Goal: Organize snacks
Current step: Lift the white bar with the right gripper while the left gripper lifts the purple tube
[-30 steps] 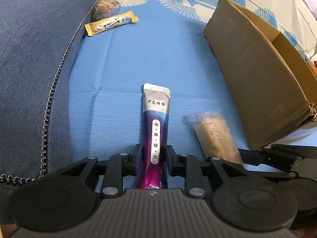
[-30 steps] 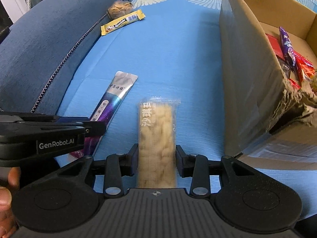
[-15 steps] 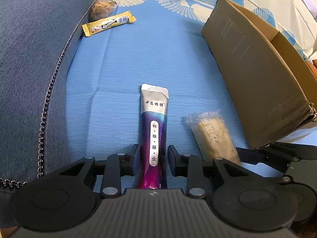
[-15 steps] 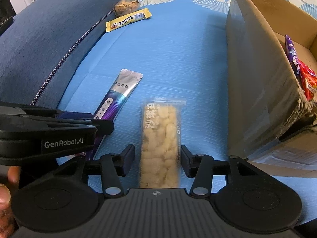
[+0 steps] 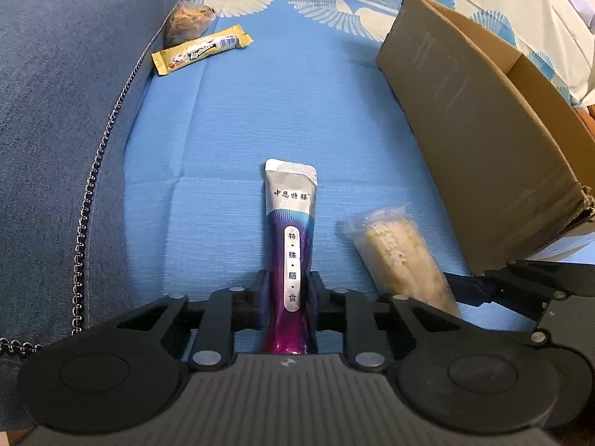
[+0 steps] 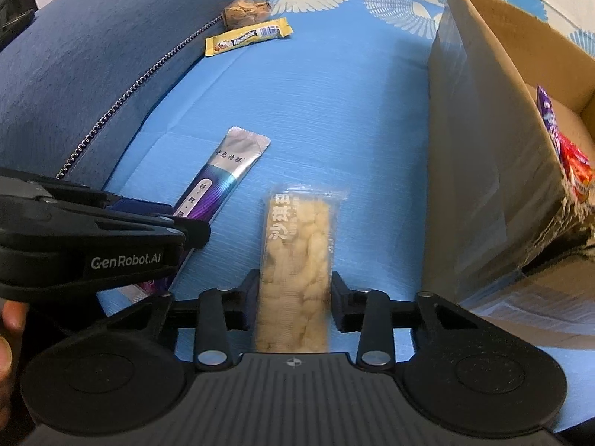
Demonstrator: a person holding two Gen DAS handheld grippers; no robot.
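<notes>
A purple and silver sachet (image 5: 292,200) lies on the blue sheet, its near end between the pads of my left gripper (image 5: 288,286). The jaws are closing and the pads press its sides, pinching it narrow. To its right a pale snack bar (image 6: 297,230) in clear wrap lies lengthwise in my right gripper (image 6: 294,286). Those jaws are closing too, with both pads against the bar's edges. The right wrist view shows the sachet (image 6: 230,171) running under the left gripper's body. The bar (image 5: 398,256) also shows in the left wrist view.
An open cardboard box (image 6: 476,148) stands close on the right with red and purple snack packs (image 6: 569,160) inside. A yellow bar (image 5: 200,50) and a brown wrapped snack (image 5: 187,22) lie far off by the dark blue cushion (image 5: 55,130). A hand (image 6: 7,319) shows at the left edge.
Both grippers widened slightly half a second ago and have closed in again onto the sachet and the bar. Neither snack has shifted on the sheet.
</notes>
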